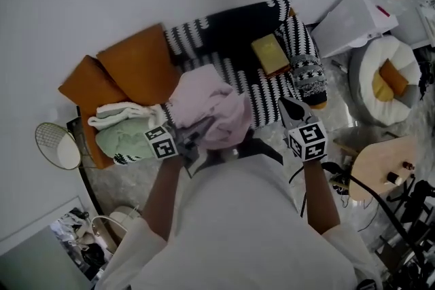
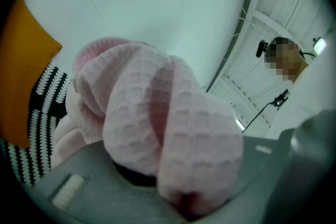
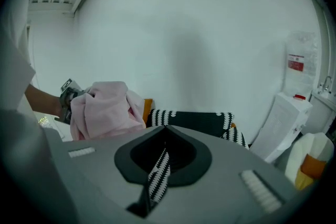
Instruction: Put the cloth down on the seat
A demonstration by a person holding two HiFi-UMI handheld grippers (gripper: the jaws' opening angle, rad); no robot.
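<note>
Clamps left gripper's (image 1: 189, 139) jaws on the bunched pink cloth (image 1: 211, 109), aloft at the front edge of the striped seat (image 1: 231, 30), not lying on it. Holds right gripper's (image 1: 291, 107) jaws pressed together, empty, near the seat's right end.

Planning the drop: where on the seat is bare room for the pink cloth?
Bare striped throw between the orange cushions and the yellow box, plus a strip in front of that box, beside the patterned cloth. Crowded: the left end, stacked with folded white and green cloths.
</note>
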